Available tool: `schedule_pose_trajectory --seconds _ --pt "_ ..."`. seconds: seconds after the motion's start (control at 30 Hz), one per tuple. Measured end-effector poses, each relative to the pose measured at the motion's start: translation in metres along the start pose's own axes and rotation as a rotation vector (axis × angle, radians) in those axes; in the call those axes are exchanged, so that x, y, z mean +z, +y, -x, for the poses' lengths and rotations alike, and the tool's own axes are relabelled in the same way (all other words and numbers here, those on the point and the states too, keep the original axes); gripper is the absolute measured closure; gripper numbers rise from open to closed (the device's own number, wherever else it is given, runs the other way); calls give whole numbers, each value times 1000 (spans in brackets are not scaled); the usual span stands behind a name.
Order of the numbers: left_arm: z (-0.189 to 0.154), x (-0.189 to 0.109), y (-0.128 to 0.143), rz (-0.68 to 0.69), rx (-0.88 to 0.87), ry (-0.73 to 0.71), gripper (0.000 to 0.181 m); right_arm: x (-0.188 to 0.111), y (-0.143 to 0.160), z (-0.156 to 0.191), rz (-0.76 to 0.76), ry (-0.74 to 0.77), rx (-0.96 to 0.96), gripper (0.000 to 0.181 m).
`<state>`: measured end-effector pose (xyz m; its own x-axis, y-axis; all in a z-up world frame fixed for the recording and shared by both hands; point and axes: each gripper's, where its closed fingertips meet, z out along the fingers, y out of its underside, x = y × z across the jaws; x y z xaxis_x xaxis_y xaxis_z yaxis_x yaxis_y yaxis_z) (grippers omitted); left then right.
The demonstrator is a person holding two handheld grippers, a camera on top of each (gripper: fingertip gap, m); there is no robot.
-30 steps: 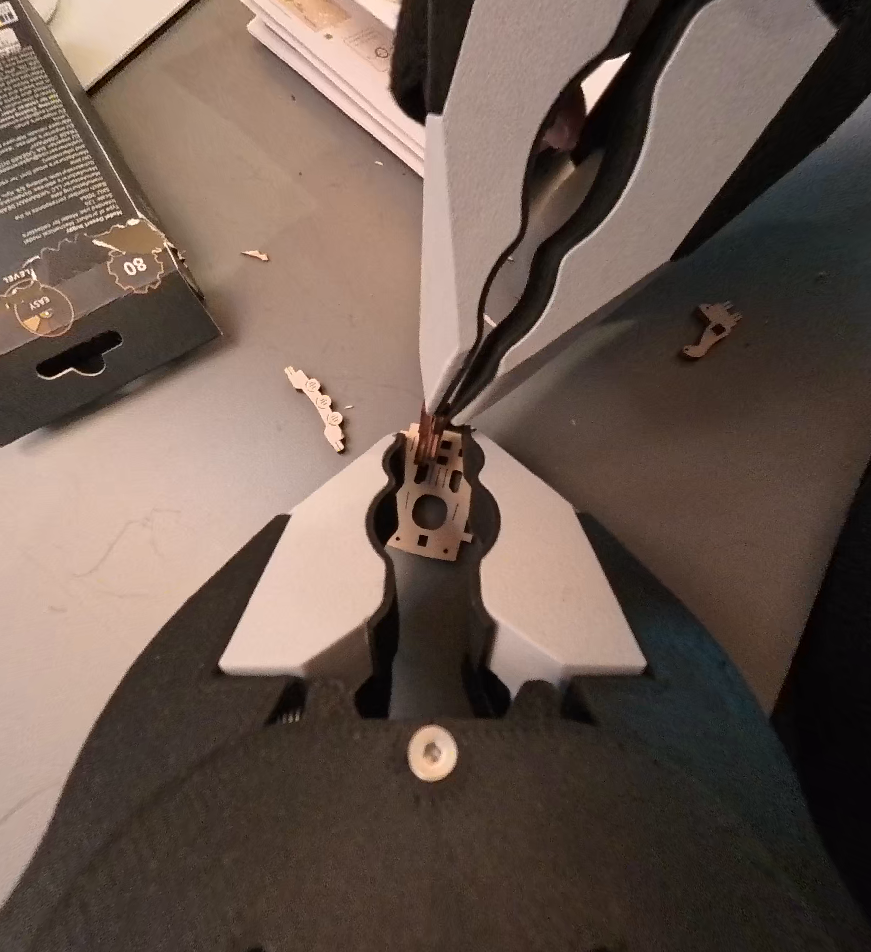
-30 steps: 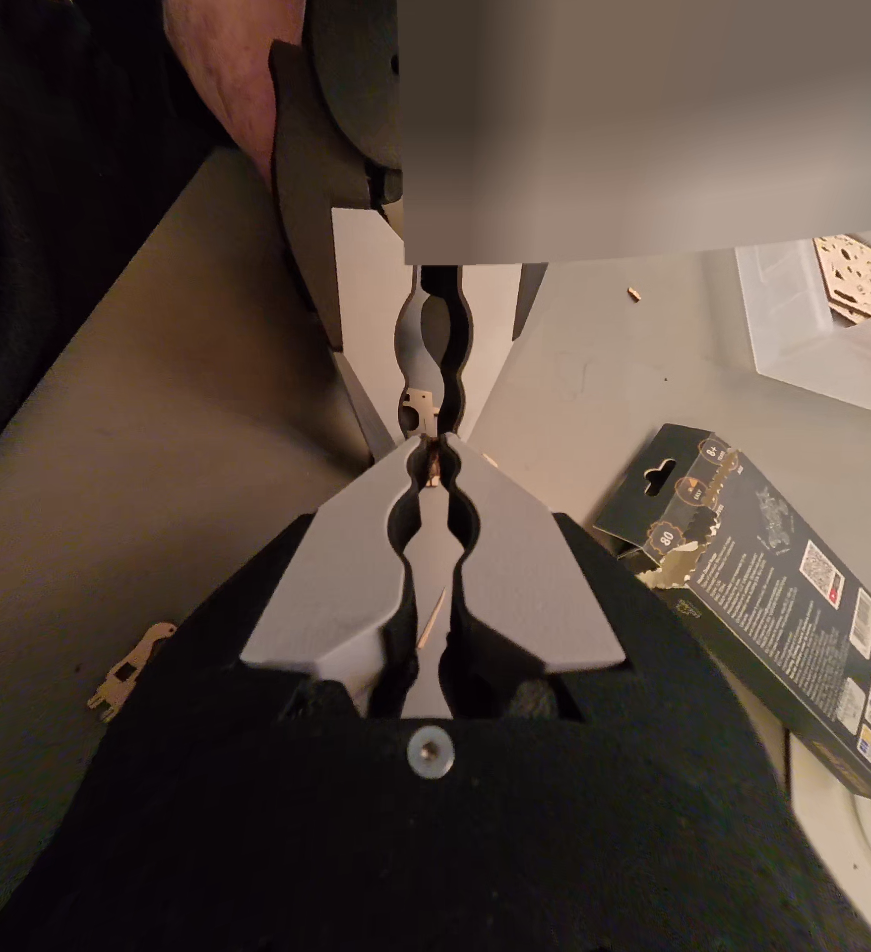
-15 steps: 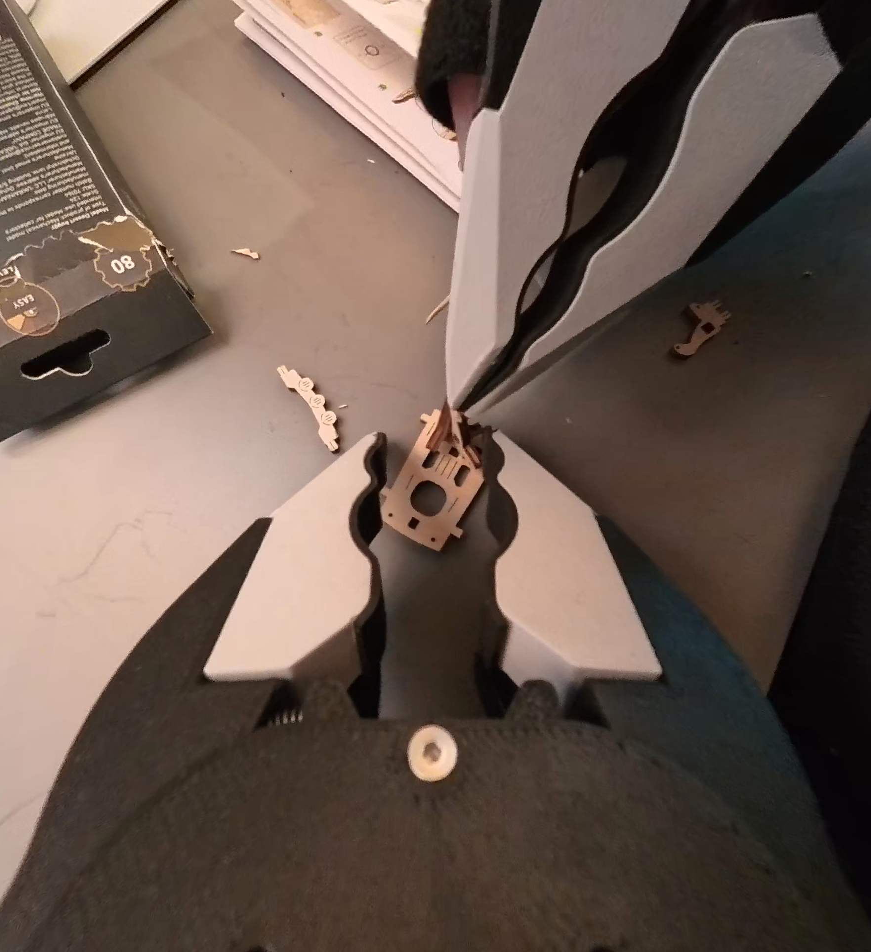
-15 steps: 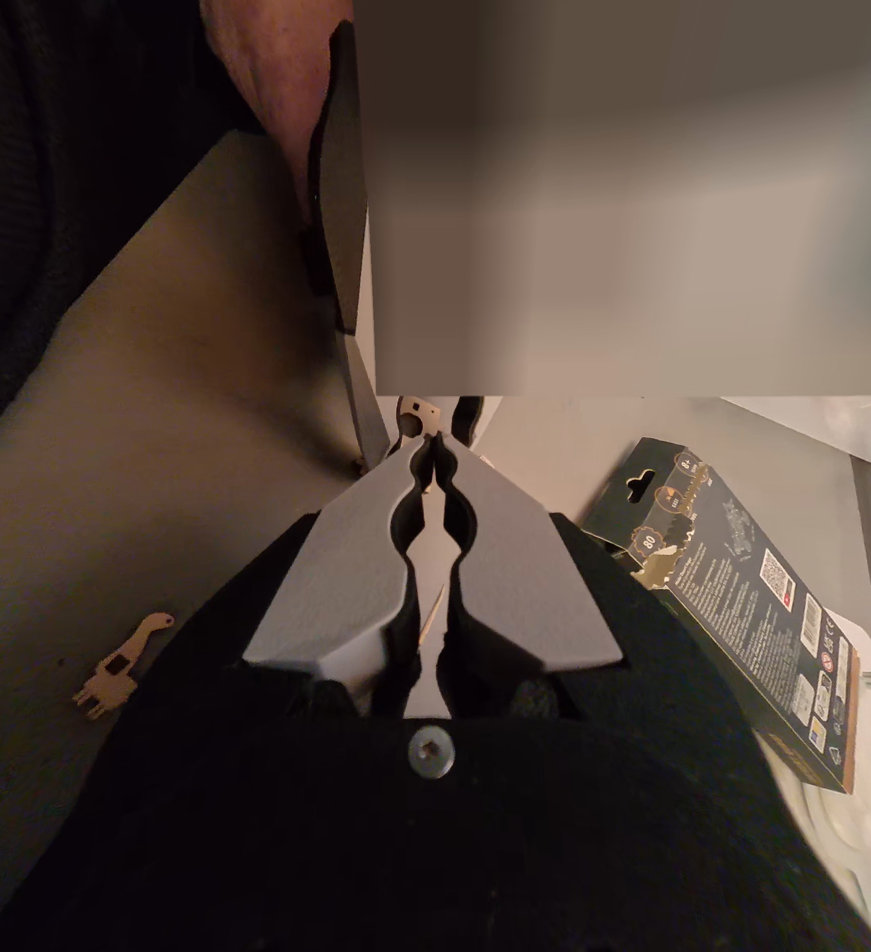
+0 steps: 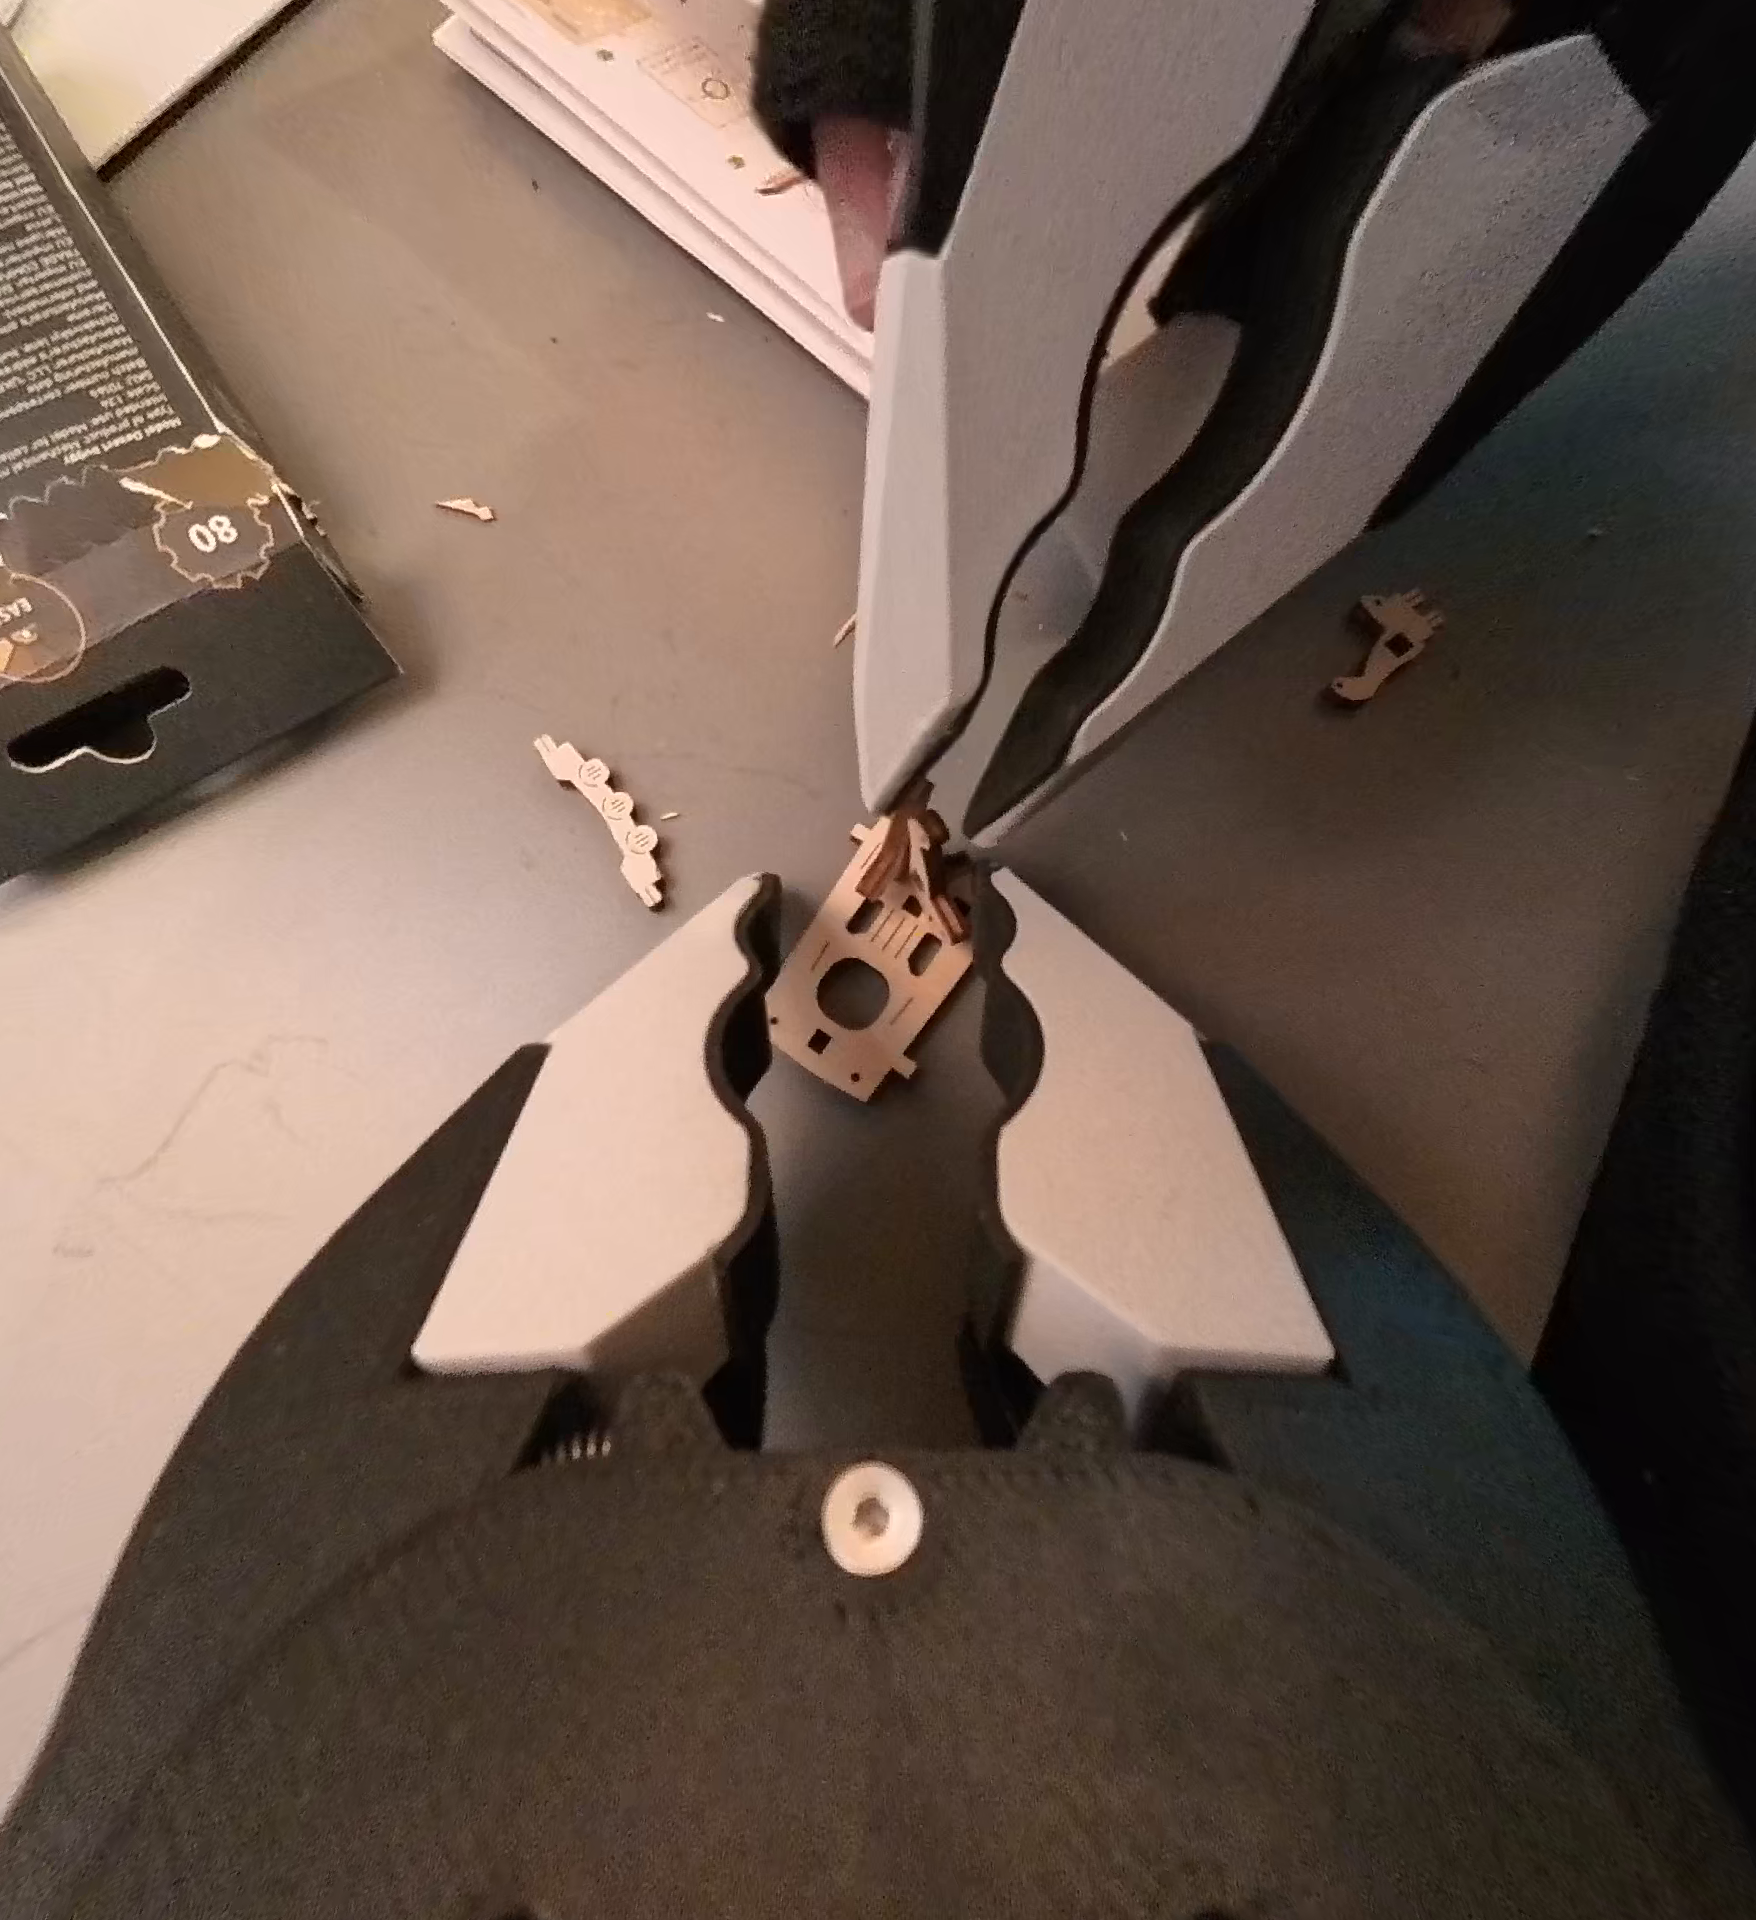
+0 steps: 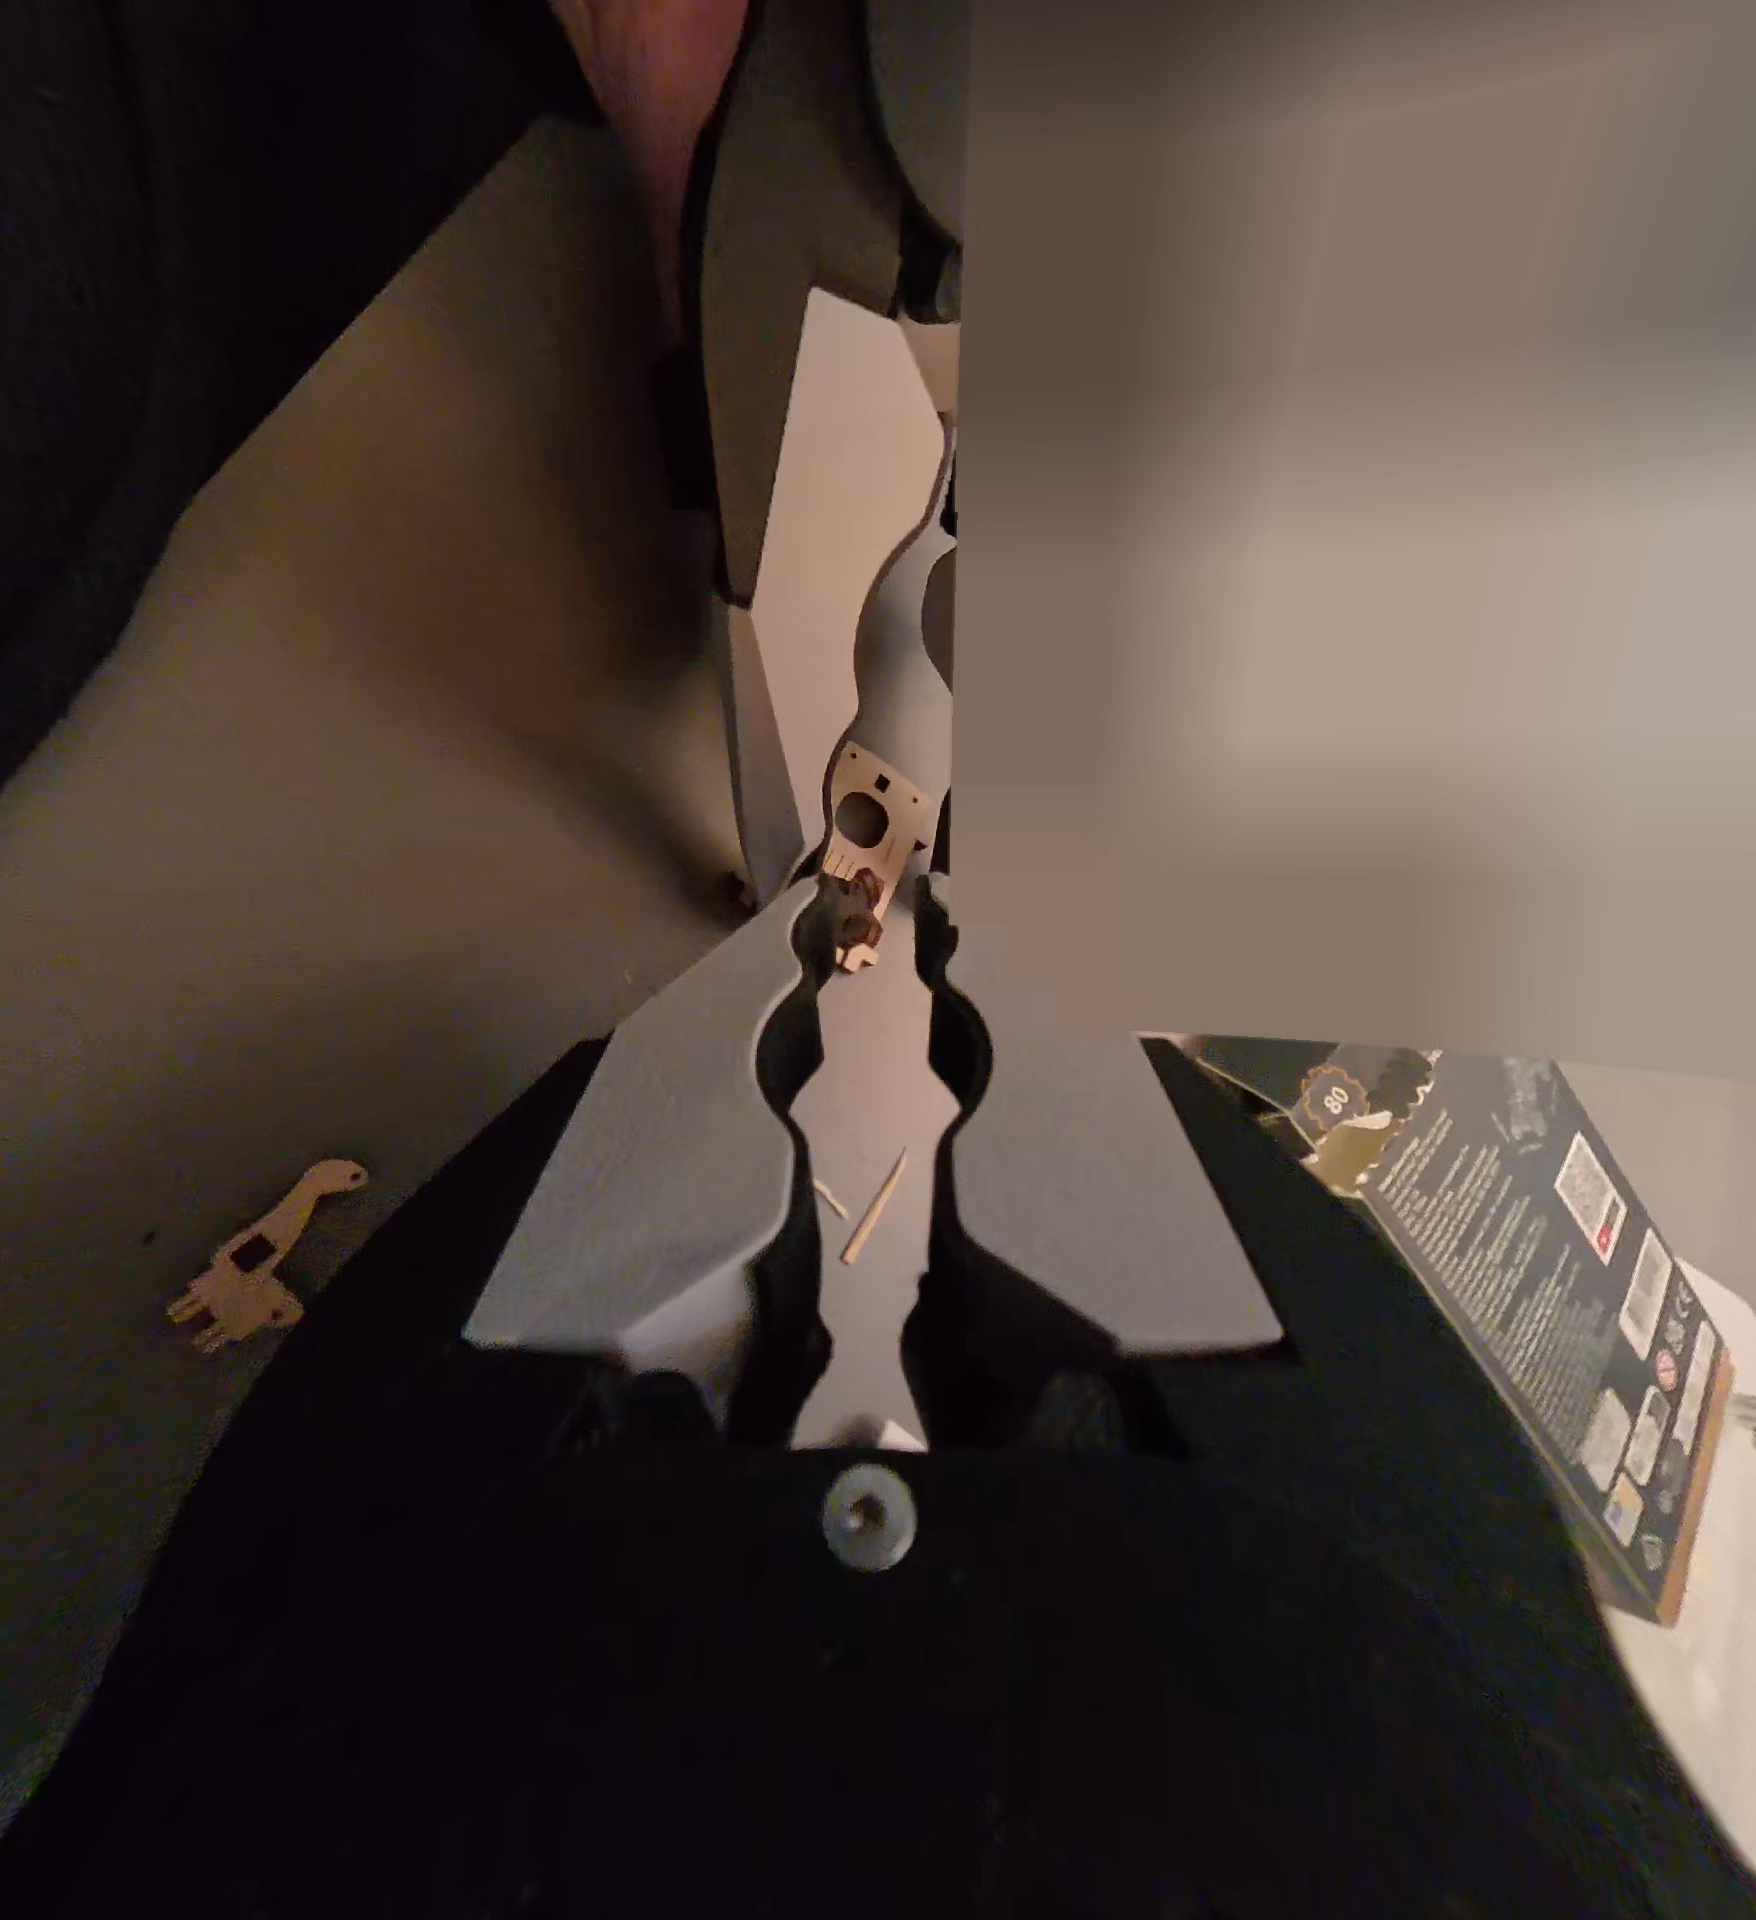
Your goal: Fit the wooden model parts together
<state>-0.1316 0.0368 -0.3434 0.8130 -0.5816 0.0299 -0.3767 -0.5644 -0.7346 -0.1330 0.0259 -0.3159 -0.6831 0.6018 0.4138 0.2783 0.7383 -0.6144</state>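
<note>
A flat wooden plate (image 5: pixel 869 997) with a round hole and several slots lies tilted between my left gripper's (image 5: pixel 879 888) fingers, which stand wide apart; its right edge is by the right finger. Small wooden pieces (image 5: pixel 905 852) stand up from the plate's far end. My right gripper (image 5: pixel 936 821) comes down from above with its tips slightly apart around those pieces. In the right wrist view its jaws (image 6: pixel 866 888) show a clear gap, and the wooden pieces (image 6: pixel 853 920) touch only the left fingertip. The plate (image 6: pixel 879 821) shows beyond. I cannot tell whether it rests on the table.
A black cardboard box (image 5: pixel 74 468) lies at the left on the grey table, also in the right wrist view (image 6: pixel 1539 1299). A curved wooden strip (image 5: pixel 604 810), a hooked wooden part (image 5: pixel 1383 649) and splinters (image 6: pixel 874 1205) lie loose. White sheets (image 5: pixel 666 135) lie at the back. The tips of both grippers are at nearly the same place.
My left gripper opened and let go of the plate, which tilted. My right gripper, shut on the small pieces half a second ago, now has its jaws apart.
</note>
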Motion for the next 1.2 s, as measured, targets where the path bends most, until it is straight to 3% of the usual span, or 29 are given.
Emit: schedule_pose_trajectory --seconds 0.4,0.83,1.2 --pt "-2 0 0 0 5 11 147 3 2 5 82 -112 -72 179" --pt "-4 0 2 15 8 11 139 -7 6 2 130 -76 112 180" --pt "-8 0 1 35 -114 -39 139 -10 18 0 240 13 174 180"
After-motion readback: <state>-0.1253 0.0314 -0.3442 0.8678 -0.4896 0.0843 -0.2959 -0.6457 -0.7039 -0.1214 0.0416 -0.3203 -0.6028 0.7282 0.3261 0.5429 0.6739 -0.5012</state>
